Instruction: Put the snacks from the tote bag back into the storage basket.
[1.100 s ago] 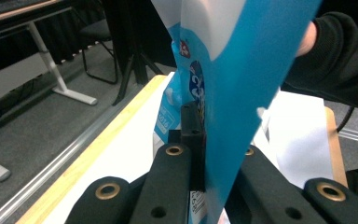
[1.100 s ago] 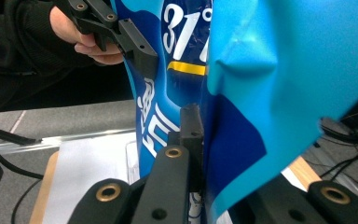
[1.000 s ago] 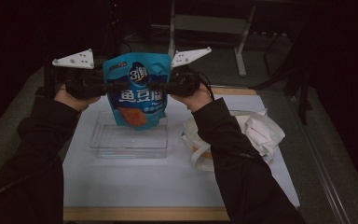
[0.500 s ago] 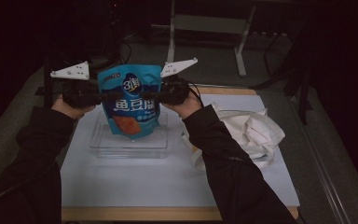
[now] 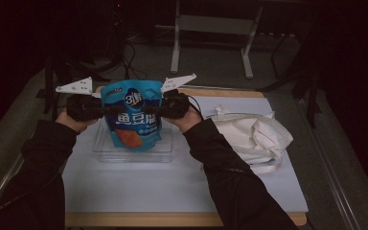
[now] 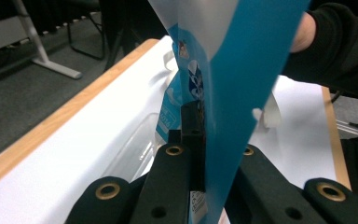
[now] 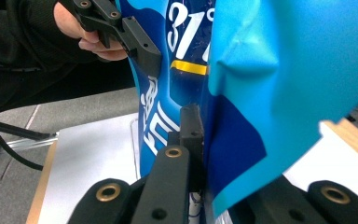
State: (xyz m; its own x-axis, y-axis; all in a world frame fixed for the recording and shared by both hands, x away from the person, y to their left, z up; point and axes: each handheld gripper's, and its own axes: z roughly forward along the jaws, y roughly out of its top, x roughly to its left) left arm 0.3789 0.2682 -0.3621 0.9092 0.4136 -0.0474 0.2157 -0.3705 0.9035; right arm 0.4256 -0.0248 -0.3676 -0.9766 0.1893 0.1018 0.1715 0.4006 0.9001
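1. Here, the left gripper (image 5: pixel 106 109) and the right gripper (image 5: pixel 149 108) are each clamped on one side edge of the blue snack pouch (image 5: pixel 133 120), which hangs upright above the clear plastic tray (image 5: pixel 100 152), its bottom close to the tray.
2. The pouch film is thin and glossy, so I judge it can slip from the jaws if one hand pulls sideways.
3. If the grippers release unevenly, the pouch can fall outside the tray, toward the white cloth bag (image 5: pixel 254 136) on the right.
4. Compared with one second ago, the pouch and both grippers are lower and a little more to the left.
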